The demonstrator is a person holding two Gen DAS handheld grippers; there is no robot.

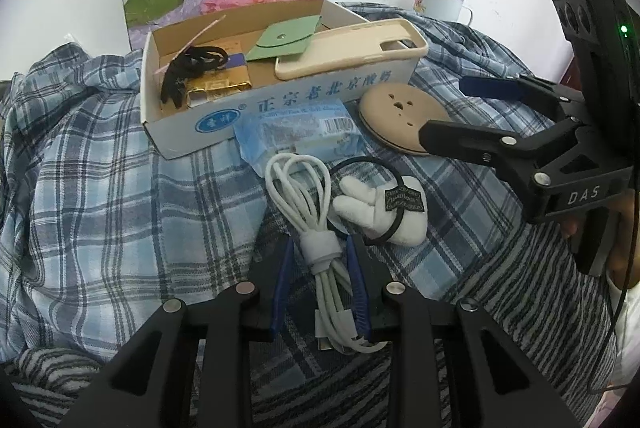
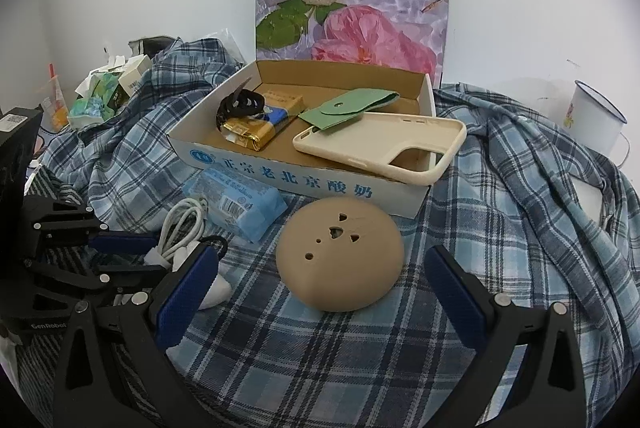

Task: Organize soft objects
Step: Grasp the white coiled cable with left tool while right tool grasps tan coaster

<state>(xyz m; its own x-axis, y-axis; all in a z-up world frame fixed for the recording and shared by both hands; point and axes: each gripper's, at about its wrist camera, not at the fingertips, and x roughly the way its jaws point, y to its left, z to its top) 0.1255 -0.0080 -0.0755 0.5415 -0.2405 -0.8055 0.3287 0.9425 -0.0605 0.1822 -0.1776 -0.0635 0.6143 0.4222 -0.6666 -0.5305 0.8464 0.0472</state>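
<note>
Your left gripper [image 1: 320,272] has its blue pads either side of the bundled white charging cable [image 1: 316,211], close against the strap-wrapped waist, though you cannot tell from here whether they are actually pinching it yet. Your right gripper [image 2: 320,292] is spread wide, nothing in it, lined up on the tan domed silicone disc with punched holes [image 2: 339,254].

Take the white cardboard box with blue Chinese lettering [image 2: 280,173] as your anchor. It sits on the rumpled blue plaid cloth [image 2: 500,228], and the cable lies in front of it, on your side. Bite at the strap, not the loose loops, so the coil comes up as one piece.

Now watch the neighbours. Inside the box, the cream silicone phone case [image 2: 380,143] overhangs the front wall, so I'd drop the cable in further back. Right against the box front lies the pale blue tissue pack [image 1: 300,131], with the cable's loops touching it. Beside the cable, the white plush hair tie with its black elastic [image 1: 380,203] sits just next to your right-hand pad, so mind you don't snag it.
</note>
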